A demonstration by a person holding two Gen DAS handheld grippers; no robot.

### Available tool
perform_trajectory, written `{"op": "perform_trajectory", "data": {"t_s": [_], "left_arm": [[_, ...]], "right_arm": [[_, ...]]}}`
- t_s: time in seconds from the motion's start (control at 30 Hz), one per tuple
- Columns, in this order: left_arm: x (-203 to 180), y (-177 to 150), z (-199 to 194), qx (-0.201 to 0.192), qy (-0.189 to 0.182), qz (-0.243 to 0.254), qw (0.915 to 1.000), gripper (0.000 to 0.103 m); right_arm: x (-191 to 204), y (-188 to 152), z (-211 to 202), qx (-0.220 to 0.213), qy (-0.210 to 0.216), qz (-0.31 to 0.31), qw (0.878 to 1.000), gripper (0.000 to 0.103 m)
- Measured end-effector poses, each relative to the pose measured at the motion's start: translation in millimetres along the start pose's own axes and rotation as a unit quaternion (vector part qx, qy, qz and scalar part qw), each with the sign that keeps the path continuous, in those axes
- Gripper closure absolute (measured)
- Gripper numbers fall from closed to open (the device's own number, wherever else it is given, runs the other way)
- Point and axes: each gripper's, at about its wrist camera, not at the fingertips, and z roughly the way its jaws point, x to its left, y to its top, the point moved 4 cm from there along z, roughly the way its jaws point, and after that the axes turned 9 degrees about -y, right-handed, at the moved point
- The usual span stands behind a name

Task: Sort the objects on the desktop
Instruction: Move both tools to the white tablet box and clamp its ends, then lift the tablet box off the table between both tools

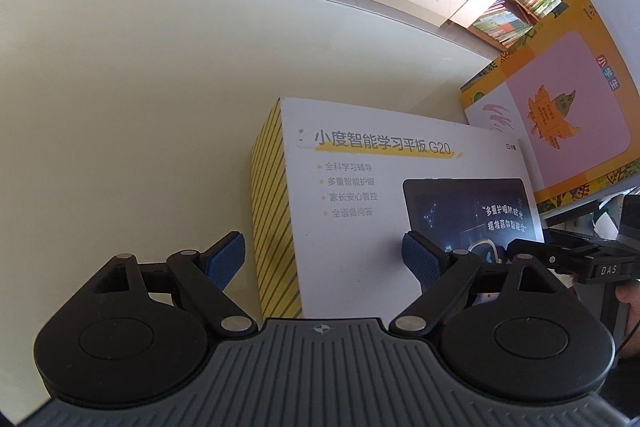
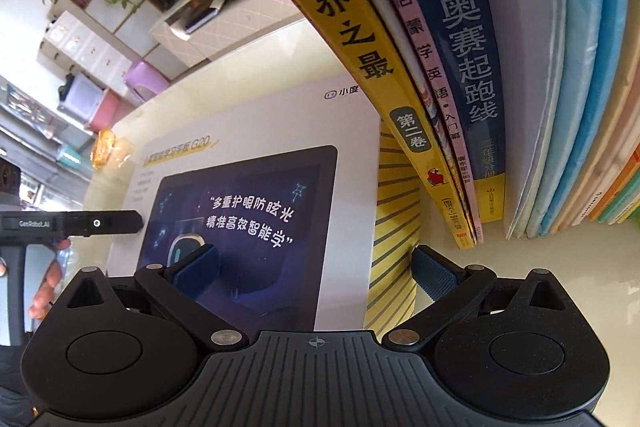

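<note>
The left gripper (image 1: 324,261) stands wide open, its blue fingers (image 1: 226,259) straddling the near end of a white tablet box (image 1: 384,187) with a yellow striped side. Beyond the right finger leans an orange picture book (image 1: 568,99); the right gripper (image 1: 580,259) shows just outside that finger. Left of the fingers lies bare cream tabletop (image 1: 140,107).

Tablet box (image 2: 256,195) on desk (image 1: 120,87), books (image 2: 460,67) beside it.

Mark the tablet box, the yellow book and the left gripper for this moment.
tablet box (image 1: 384,187): left wrist view, on its white printed front face.
yellow book (image 2: 352,39): right wrist view, on its yellow spine with black characters.
left gripper (image 1: 324,263): left wrist view, midway between its blue-padded fingertips, jaws apart.
</note>
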Motion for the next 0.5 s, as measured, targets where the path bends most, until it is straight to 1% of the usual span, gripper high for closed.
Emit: {"op": "perform_trajectory", "data": {"t_s": [0.1, 0.4, 0.43, 0.5], "left_arm": [[5.1, 0.3, 6.8, 0.006, -0.027, -0.019, 0.9994, 0.0], [12.3, -0.7, 12.9, 0.004, -0.052, -0.031, 0.9982, 0.0], [13.1, -0.8, 13.5, 0.004, -0.054, -0.032, 0.998, 0.0], [14.7, -1.0, 14.9, 0.003, -0.06, -0.035, 0.9976, 0.0]], "right_arm": [[-5.0, 1.1, -2.5, 0.001, 0.007, 0.002, 1.0, 0.0], [-23.9, -0.5, -12.3, -0.008, 0.035, 0.016, 0.999, 0.0], [-21.1, 3.5, -3.7, -0.008, 0.036, 0.018, 0.999, 0.0], [-22.3, 4.8, -2.7, -0.008, 0.038, 0.019, 0.999, 0.0]]}}
